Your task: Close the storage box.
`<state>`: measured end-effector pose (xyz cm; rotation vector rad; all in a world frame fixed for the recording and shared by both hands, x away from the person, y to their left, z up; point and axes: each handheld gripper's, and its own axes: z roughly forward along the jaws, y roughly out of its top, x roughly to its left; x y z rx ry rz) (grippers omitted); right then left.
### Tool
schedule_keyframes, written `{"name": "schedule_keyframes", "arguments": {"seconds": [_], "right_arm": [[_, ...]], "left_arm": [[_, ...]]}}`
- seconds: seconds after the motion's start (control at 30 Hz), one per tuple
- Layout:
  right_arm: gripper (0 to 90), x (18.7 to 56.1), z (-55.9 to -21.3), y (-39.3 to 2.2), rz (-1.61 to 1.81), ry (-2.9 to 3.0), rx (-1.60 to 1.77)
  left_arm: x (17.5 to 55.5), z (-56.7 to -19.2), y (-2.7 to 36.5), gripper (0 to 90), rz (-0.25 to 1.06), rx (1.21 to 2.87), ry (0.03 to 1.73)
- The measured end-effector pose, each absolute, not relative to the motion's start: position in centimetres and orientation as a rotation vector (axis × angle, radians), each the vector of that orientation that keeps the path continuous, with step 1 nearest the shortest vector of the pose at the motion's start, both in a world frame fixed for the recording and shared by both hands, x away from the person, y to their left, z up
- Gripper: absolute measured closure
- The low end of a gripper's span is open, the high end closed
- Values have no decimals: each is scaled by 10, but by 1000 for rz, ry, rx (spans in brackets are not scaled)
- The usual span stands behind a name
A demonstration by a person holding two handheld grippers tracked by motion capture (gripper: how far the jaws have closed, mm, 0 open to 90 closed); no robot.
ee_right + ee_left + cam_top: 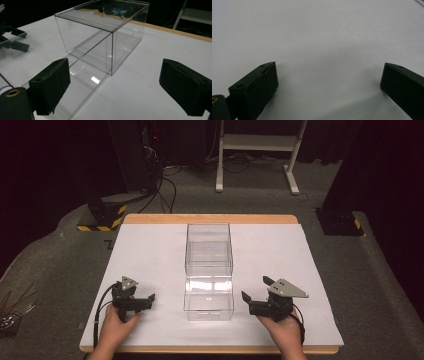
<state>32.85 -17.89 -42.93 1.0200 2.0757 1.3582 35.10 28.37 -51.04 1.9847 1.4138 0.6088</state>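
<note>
Clear box [209,265] sits between left claw [145,301] and right claw [254,296], untouched

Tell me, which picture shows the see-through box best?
The right gripper view: the clear box sits close, so its top, walls and edges stand out. The high view gives the clear box whole but small, between both grippers. The left gripper view catches perhaps a sliver at its top right corner.

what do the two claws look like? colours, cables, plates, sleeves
Both are black handheld units. The left claw and right claw each carry a grey three-cornered plate on top, with blocky black jaws. A black cable trails from each back toward the person. Hands are bare, with no sleeves or gloves visible.
</note>
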Motion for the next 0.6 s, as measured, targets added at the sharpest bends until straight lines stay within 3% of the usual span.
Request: {"name": "schedule_keyframes", "arguments": {"seconds": [0.6], "right_arm": [[107, 312, -429, -163, 1433, 2120, 953]], "left_arm": [[351, -510, 284, 16, 608, 1984, 1414]]}}
